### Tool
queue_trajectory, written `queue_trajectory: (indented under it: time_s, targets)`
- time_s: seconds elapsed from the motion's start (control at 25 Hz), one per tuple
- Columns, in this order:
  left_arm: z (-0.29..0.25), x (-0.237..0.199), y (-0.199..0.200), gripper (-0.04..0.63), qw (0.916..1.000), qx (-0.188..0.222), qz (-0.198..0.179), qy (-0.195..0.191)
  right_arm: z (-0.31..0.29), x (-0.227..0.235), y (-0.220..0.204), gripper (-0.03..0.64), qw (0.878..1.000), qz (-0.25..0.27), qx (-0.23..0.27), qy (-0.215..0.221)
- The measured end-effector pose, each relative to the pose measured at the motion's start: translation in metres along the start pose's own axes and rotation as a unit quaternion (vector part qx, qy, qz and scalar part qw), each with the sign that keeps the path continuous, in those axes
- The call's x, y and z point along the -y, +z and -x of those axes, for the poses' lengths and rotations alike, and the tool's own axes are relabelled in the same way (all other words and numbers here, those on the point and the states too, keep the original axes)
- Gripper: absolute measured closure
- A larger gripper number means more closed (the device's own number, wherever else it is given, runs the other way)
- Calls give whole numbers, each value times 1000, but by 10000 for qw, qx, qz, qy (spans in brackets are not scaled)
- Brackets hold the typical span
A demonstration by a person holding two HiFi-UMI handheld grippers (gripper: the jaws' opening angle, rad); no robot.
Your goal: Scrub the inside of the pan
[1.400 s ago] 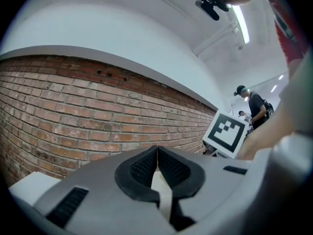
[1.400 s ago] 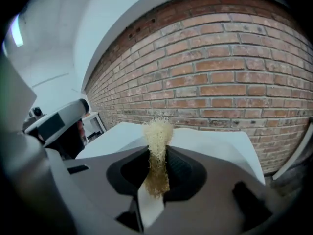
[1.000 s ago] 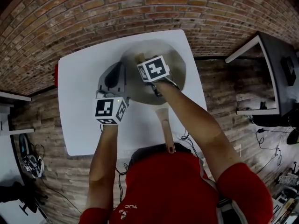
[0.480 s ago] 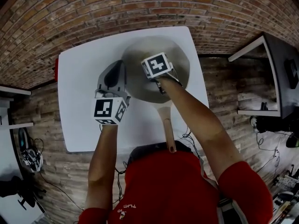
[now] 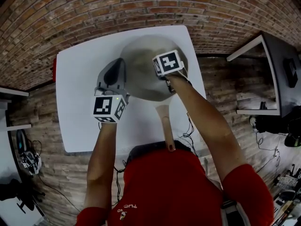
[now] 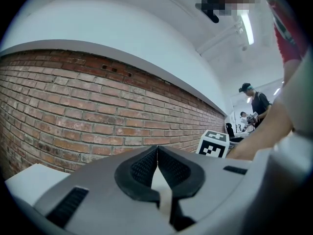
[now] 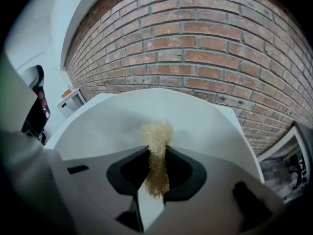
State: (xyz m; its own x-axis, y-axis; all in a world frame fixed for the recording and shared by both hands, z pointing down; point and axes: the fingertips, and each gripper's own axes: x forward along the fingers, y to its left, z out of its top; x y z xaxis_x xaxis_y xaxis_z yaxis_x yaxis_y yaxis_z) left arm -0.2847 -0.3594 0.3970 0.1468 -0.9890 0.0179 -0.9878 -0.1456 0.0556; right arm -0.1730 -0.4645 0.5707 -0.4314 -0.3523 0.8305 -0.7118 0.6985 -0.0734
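A round grey pan point(image 5: 141, 76) sits on the white table point(image 5: 80, 112), its pale handle point(image 5: 165, 126) pointing back at me. My right gripper point(image 7: 157, 153) is shut on a tan fibrous scrubber point(image 7: 156, 138) whose tuft pokes out over the pan's pale inside point(image 7: 117, 129). In the head view its marker cube point(image 5: 168, 61) hangs over the right part of the pan and hides the jaws. My left gripper point(image 5: 119, 66) lies along the pan's left rim, its jaws closed with a thin pale strip point(image 6: 160, 182) between the pads.
A brick wall point(image 7: 220, 48) runs close behind the table's far edge. A small red object point(image 5: 54, 72) shows at the table's left edge. A dark desk point(image 5: 282, 65) stands off to the right. People point(image 6: 255, 104) are far off in the left gripper view.
My right gripper with the scrubber has slid from the pan's left-centre to its right side. The left gripper has kept its place on the rim.
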Motion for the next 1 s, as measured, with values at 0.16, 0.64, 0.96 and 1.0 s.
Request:
queue_trajectory:
  time_s: [0.16, 0.64, 0.96, 1.0]
  targets:
    - [6, -3, 2, 580, 10000, 6, -3, 40, 6, -44, 4, 529, 9986, 248, -8, 470]
    - [22, -11, 5, 580, 9999, 25, -9, 146, 0, -103, -4, 529, 9898, 1025, -226, 960]
    - [14, -3, 2, 580, 10000, 24, 1, 2, 25, -31, -25, 529, 9967, 597, -401, 365]
    - [14, -2, 1, 580, 10000, 11, -1, -9, 28, -26, -27, 529, 9971, 556, -400, 326]
